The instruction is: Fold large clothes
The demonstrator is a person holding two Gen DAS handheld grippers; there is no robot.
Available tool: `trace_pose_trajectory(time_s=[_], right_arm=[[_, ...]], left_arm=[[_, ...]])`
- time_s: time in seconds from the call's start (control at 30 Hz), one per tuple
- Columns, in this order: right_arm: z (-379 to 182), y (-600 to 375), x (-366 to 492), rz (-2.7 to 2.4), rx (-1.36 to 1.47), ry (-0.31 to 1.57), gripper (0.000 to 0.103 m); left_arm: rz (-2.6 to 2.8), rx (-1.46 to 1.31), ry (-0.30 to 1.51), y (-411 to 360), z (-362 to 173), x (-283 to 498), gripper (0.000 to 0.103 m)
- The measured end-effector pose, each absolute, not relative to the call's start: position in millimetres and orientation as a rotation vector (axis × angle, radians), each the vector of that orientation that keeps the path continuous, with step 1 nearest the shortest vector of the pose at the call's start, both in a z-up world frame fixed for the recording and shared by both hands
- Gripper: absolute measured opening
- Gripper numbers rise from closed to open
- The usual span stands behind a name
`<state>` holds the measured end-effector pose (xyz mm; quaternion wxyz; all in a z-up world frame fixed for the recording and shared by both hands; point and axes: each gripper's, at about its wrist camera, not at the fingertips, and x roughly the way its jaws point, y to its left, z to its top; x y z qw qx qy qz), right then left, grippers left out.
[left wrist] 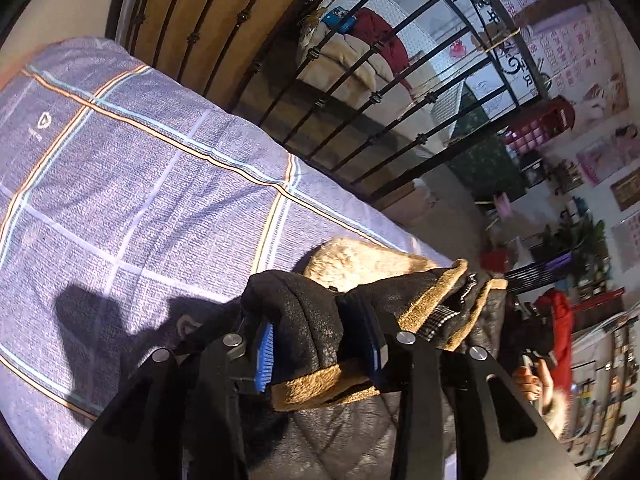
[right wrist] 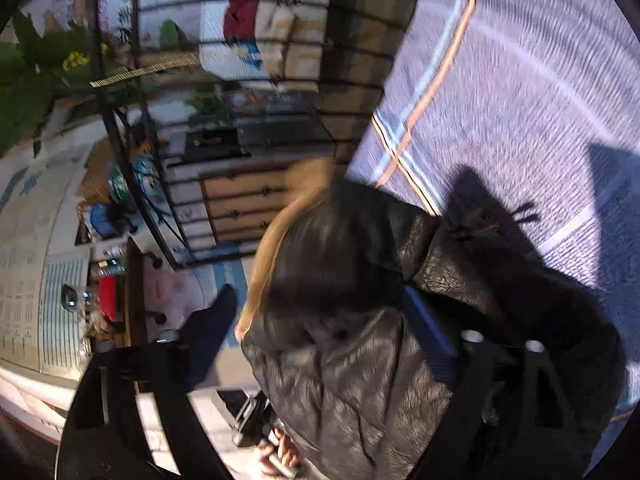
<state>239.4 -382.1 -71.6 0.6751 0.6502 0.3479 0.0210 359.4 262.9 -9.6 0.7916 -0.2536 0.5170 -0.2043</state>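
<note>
A large black leather jacket point(left wrist: 304, 328) with tan fleece lining hangs over a bed with a purple checked sheet point(left wrist: 132, 168). My left gripper point(left wrist: 320, 344) is shut on a thick fold of the jacket's edge, blue pads pressing both sides. In the right wrist view the jacket point(right wrist: 360, 340) fills the space between the fingers of my right gripper point(right wrist: 320, 312). Its jaws stand wide apart; the right blue pad point(right wrist: 428, 324) touches the leather, the left finger point(right wrist: 212, 328) is clear of it. The view is blurred by motion.
A black iron bed frame point(left wrist: 360, 92) runs along the far side of the bed, also in the right wrist view point(right wrist: 240, 184). Behind it are piled clothes point(left wrist: 360, 48), shelves and wall posters. The sheet point(right wrist: 520, 100) lies bare beyond the jacket.
</note>
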Motion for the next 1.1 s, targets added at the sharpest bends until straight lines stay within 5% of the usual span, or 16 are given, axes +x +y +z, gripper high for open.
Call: trace_pose_trajectory(time_s=[0.33, 0.53, 0.67, 0.9, 1.1], right_arm=[[48.5, -281.2, 180.9, 0.028, 0.528, 0.837, 0.089], [47.0, -207.9, 134.3, 0.062, 0.16, 0.83, 0.089], [28.2, -179.8, 130.1, 0.11, 0.094, 0.89, 0.089], [17.2, -161.5, 125.4, 0.063, 0.101, 0.907, 0.089], [18.2, -143.9, 125.7, -0.017, 0.081, 0.925, 0.089]], left_arm=[[-0.455, -0.593, 1.13, 273.0, 4.5, 350.4, 0.045], [-0.511, -0.715, 1.184, 284.3, 15.9, 363.7, 0.052], [-0.369, -0.669, 1.044, 317.7, 51.8, 363.0, 0.087], [-0.17, -0.219, 0.886, 296.3, 91.3, 299.3, 0.089], [-0.264, 0.218, 0.791, 167.9, 39.2, 195.3, 0.097]])
